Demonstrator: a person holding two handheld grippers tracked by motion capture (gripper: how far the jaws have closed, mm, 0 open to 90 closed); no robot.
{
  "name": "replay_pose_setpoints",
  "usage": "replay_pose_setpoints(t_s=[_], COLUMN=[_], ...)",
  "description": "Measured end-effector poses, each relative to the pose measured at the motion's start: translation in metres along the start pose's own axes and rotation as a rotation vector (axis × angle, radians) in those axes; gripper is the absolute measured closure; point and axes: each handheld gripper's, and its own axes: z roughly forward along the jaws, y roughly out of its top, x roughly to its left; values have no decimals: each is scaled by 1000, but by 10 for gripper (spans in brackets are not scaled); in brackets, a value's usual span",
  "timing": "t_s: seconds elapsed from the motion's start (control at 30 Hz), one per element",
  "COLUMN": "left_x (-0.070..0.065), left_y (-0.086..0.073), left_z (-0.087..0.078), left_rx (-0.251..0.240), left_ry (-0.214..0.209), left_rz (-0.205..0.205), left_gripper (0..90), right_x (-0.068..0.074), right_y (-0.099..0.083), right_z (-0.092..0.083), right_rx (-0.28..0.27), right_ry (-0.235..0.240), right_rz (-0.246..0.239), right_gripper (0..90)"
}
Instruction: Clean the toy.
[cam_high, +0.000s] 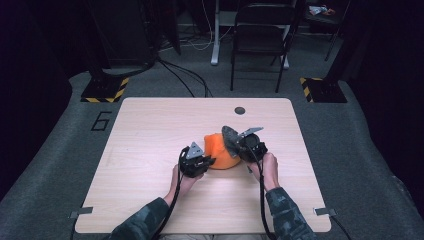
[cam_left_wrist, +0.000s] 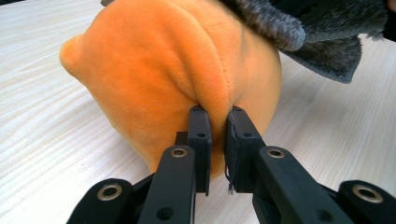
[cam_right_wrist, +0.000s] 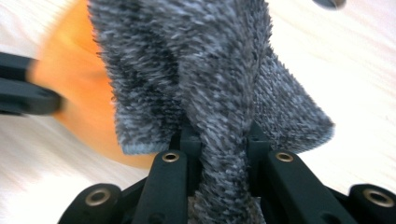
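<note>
Plush all the way down, so nothing here looks heavy, stiff or breakable. From the high view, the orange plush (cam_high: 220, 150) sits near the middle of the desk (cam_high: 145, 150), with the left tool (cam_high: 204, 162) at its near-left side and the right tool (cam_high: 239, 144) up against its right side, holding the grey fuzzy cloth (cam_high: 231, 138) lifted above it.

Left gripper view: the left tool (cam_left_wrist: 217, 116) is nearly closed, its jaws pinching a raised fold of the orange plush (cam_left_wrist: 168, 70), and the velvety skin bunches into a ridge between the pads. That tells me it's soft and squashy (a pinch grabs skin, not body), so it'll likely stretch and sag if lifted by that fold alone. The grey fuzzy cloth (cam_left_wrist: 322, 42) drapes over its top right.

Right gripper view: the right tool (cam_right_wrist: 219, 137) is clamped tight on a gathered strip of the grey fuzzy cloth (cam_right_wrist: 210, 70), which hangs limp around the jaws. Orange plush (cam_right_wrist: 79, 93) shows blurred behind it at left.

My take: the pile is grippy rather than slick, but a thin fold can creep out, so take a deep bite near a seam or edge.
</note>
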Motion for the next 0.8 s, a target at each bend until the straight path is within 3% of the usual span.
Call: replay_pose_setpoints(t_s=[0.17,0.33,0.53,0.63,0.8], left_x=[2,3,4,5,7], left_y=[-1,-2,-3,-3,-3], left_z=[0,0,0,-1,-1], left_rx=[-3,-6,-3,-5,-2], left_ry=[-13,-9,-15,-15,-19], left_rz=[2,7,4,14,9], left_gripper=[811,805,802,800,798], right_x=[-14,-21,-24,-29,-36], right_y=[-9,-23,-24,-23,-17], right_z=[13,38,38,33,14], right_rx=[43,127,131,123,50], right_ry=[-9,-12,-15,-11,-11], right_rz=[35,82,70,86,101], right_gripper=[762,762,762,763,763])
